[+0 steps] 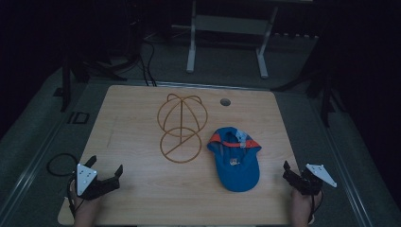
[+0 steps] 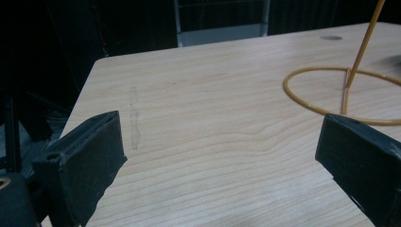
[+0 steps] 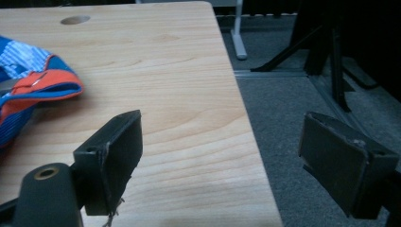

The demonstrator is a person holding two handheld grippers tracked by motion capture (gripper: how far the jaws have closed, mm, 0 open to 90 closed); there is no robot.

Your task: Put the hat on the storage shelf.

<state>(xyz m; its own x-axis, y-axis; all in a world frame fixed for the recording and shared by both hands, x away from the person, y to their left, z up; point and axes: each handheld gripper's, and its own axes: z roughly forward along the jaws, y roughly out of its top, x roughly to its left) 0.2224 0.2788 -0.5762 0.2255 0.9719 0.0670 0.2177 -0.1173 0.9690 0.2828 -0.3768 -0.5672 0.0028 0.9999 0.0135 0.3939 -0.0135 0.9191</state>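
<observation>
- Dark room all round a pale wooden table point(image 1: 142, 198), with a white-legged frame point(image 1: 227, 28) on the grey floor beyond its far edge.
- Near the table's middle stands a wire hat stand point(image 1: 181, 127), its ring base flat on the wood; bare wood lies on its left out to the table's left edge.
- Just right of the stand lies a blue cap point(image 1: 235, 158) with an orange band, brim toward the person, short of the right edge.
- Left gripper point(image 1: 105, 172) sits over the near left corner, jaws spread wide with nothing between them, well apart from the stand.
- Right gripper point(image 1: 294, 176) hovers at the near right edge, jaws also wide and empty; one jaw is over wood, the other over the floor, with the cap near on its left.
- A small round hole point(image 1: 225, 101) sits near the far edge.
</observation>
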